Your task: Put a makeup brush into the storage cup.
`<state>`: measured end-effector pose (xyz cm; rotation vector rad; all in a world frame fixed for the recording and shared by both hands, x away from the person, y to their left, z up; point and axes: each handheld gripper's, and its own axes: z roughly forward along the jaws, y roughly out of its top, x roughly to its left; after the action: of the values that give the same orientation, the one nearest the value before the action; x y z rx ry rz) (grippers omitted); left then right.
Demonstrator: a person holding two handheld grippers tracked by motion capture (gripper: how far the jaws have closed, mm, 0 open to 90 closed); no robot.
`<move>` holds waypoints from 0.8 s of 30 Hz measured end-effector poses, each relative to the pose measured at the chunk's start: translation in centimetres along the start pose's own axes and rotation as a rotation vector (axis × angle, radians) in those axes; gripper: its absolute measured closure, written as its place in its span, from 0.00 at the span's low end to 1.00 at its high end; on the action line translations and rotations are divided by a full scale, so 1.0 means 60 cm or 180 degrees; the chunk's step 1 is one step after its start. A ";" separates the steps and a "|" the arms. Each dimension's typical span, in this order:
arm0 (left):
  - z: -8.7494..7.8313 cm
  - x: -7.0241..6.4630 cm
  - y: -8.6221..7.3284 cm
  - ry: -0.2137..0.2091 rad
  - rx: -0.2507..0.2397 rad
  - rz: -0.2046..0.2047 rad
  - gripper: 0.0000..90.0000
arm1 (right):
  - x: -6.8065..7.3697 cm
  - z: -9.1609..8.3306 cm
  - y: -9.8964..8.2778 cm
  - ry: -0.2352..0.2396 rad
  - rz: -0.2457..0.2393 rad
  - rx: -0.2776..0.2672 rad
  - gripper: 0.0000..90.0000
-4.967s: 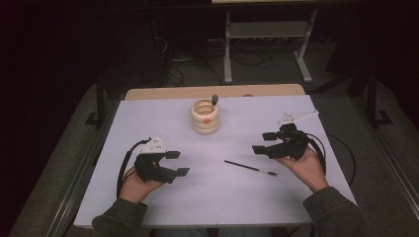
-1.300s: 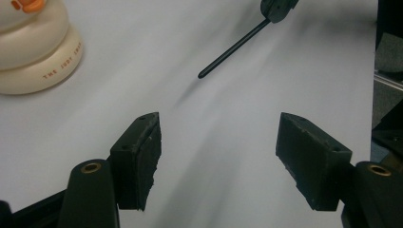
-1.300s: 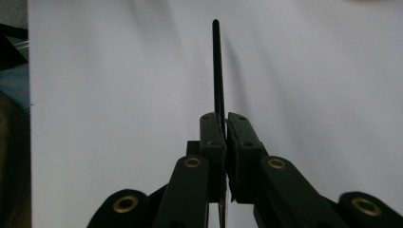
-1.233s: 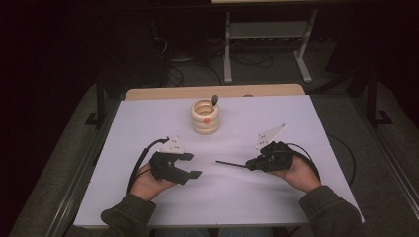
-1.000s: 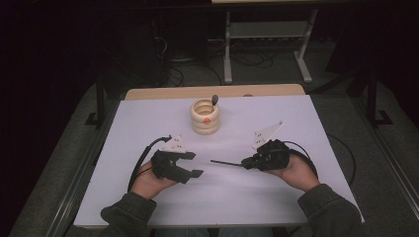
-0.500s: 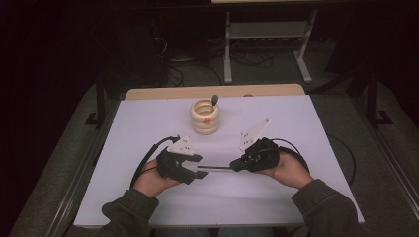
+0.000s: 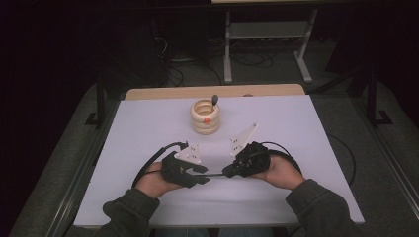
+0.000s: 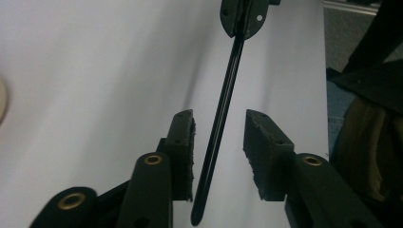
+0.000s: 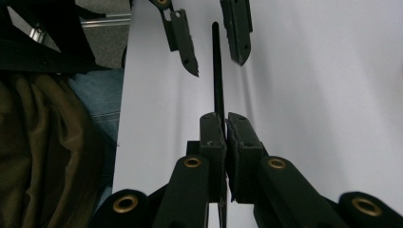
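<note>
Right gripper [image 9: 224, 124] clamps a thin black stick [image 9: 216, 71]; left gripper [image 8: 218, 137], closing, straddles it untouched; cup [image 7: 205, 116] holds another.

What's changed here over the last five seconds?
The right tool picked the thin black brush off the table and carried it left. The left tool moved in; its jaws have been closing around the free end, not yet gripping. The cup hasn't moved.

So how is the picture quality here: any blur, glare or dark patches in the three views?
High view: dim, surroundings nearly black, white table evenly lit. Left tool view: near jaws soft, thin black stick sharp, soft shadow beside it. Right tool view: near jaws blurred, no glare.
</note>
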<state>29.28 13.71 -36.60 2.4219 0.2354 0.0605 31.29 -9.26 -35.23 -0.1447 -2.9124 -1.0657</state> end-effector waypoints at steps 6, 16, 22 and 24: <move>0.007 -0.006 0.000 -0.0142 0.0080 0.0148 0.83 | 0.006 0.008 0.005 0.0076 -0.0098 0.0006 0.95; 0.010 -0.011 -0.001 -0.0129 0.0154 0.0216 0.94 | 0.003 0.007 -0.002 0.0146 0.0020 -0.0171 0.92; 0.012 -0.006 -0.008 -0.0061 0.0147 0.0132 0.95 | -0.002 -0.005 -0.014 -0.0005 0.0214 -0.0411 0.75; 0.011 -0.005 -0.011 -0.0037 0.0133 0.0099 0.95 | -0.004 -0.012 -0.021 -0.0030 0.0311 -0.0504 0.71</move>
<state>28.98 13.74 -37.50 2.4669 0.1956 0.0559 31.39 -10.69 -35.48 -0.2943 -2.7938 -1.2810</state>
